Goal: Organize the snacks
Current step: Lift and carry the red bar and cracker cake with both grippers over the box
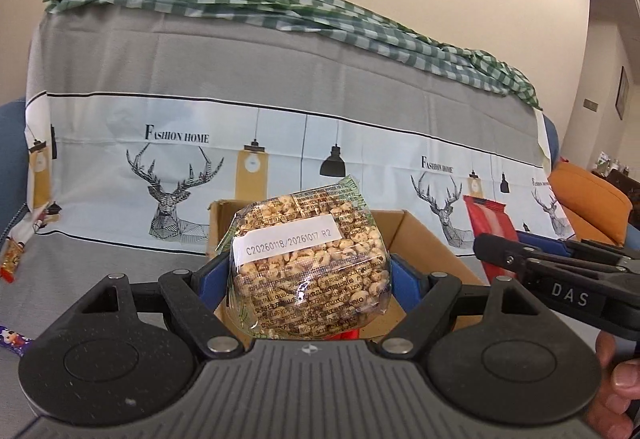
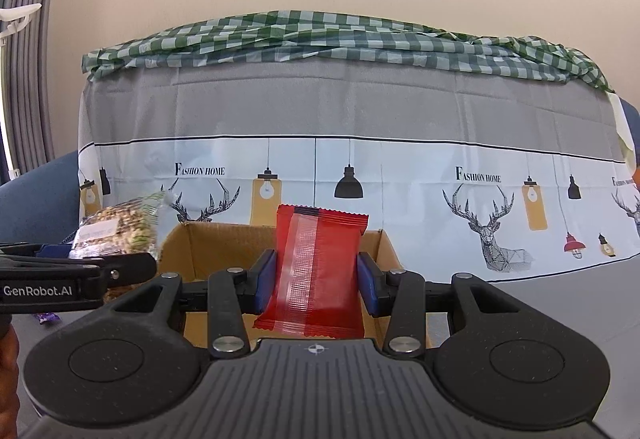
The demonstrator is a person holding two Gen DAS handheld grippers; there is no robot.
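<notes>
Right wrist: cardboard box (image 2: 192, 243) behind tool-held (image 2: 316, 285) red packet (image 2: 316, 271).

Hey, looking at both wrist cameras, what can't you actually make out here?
- Cardboard box floor: in both views, hidden by the gripper bodies and held packets; contents cannot be told.
- Clear cereal packet small print: left wrist view, too fine and blurred; only the white date label reads.
- Red packet front: right wrist view shows only its seamed back, no brand.
- Small wrappers at the left edge: left wrist view, cut off, unidentifiable.
</notes>
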